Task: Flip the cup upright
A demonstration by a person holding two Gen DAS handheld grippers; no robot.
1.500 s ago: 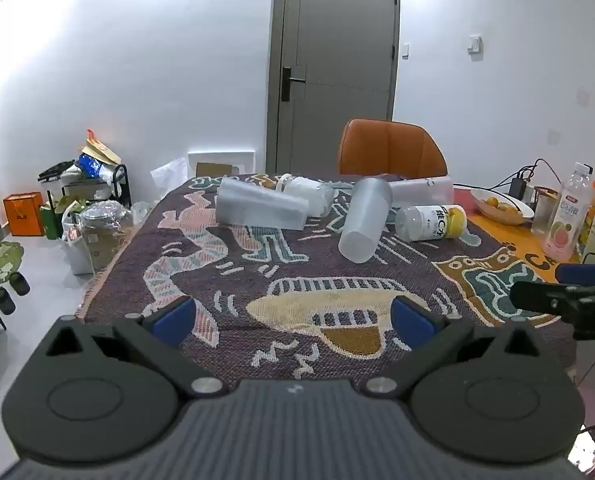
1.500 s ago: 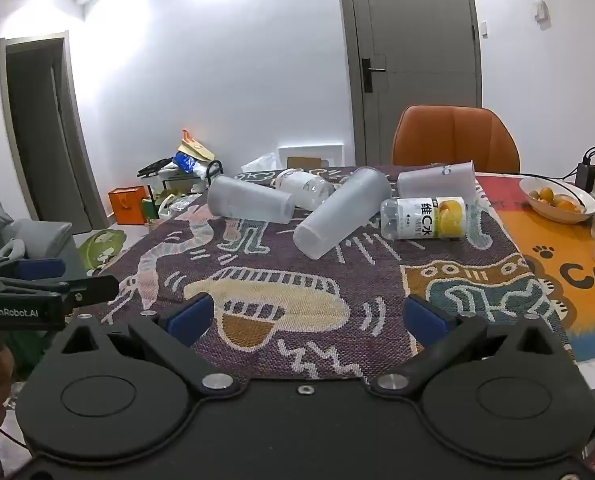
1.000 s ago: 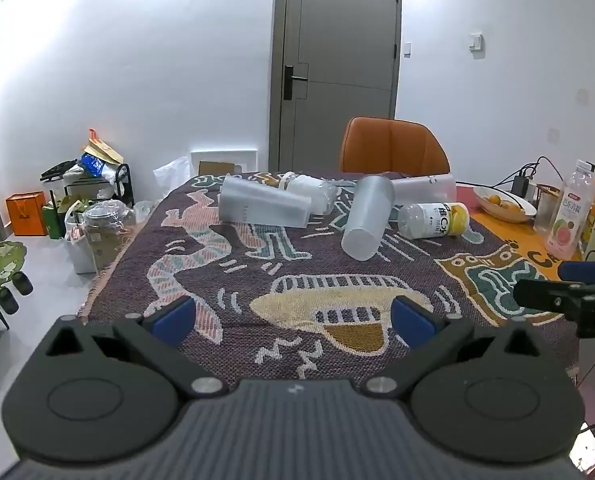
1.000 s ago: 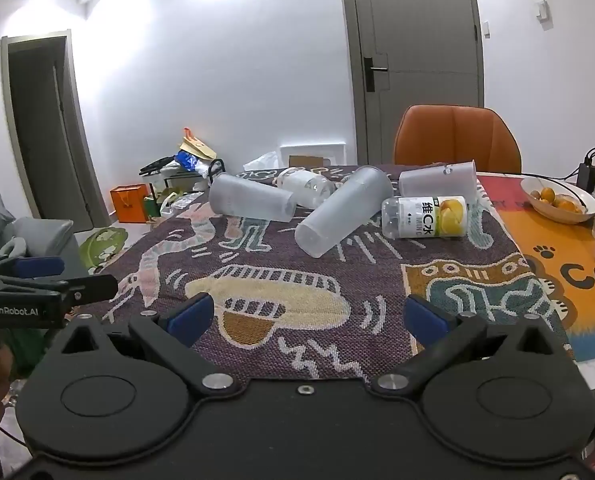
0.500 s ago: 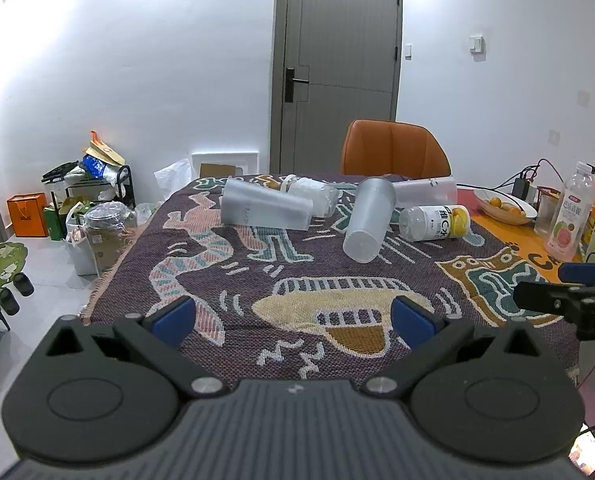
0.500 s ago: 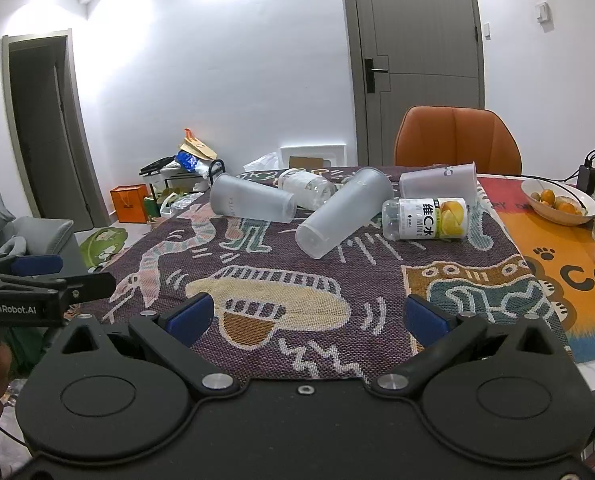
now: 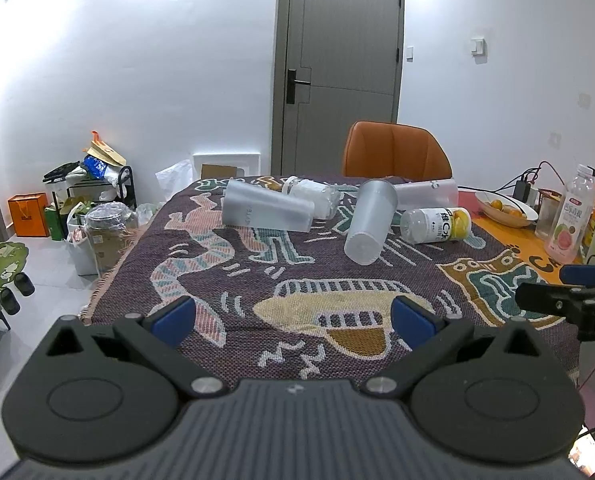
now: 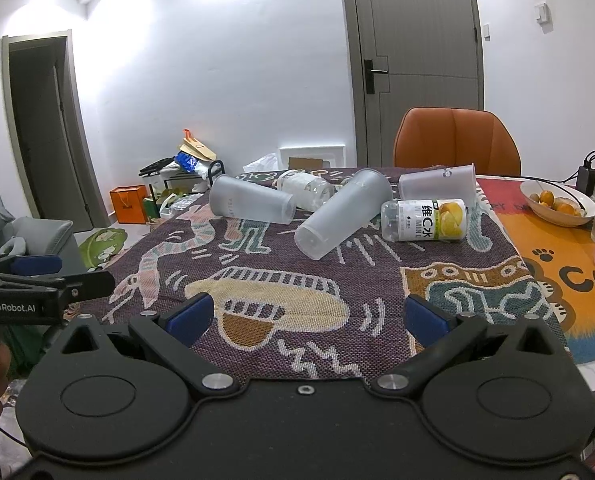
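Three frosted plastic cups lie on their sides on the patterned cloth at the far half of the table: a left cup (image 7: 267, 210) (image 8: 251, 205), a middle cup (image 7: 369, 222) (image 8: 341, 220) with its base toward me, and a back right cup (image 7: 427, 194) (image 8: 437, 188). My left gripper (image 7: 293, 320) is open and empty over the near table edge, well short of the cups. My right gripper (image 8: 307, 314) is open and empty too, also short of them. Each gripper shows at the edge of the other's view.
A lemon-label bottle (image 7: 435, 220) (image 8: 423, 220) and a clear bottle (image 7: 311, 196) lie among the cups. A fruit bowl (image 8: 557, 202), a pink drink bottle (image 7: 569, 220) and cables sit at the right. An orange chair (image 7: 395, 156) stands behind the table.
Both grippers stay open and nearly still; the left view has shifted very slightly. The cups have not moved.
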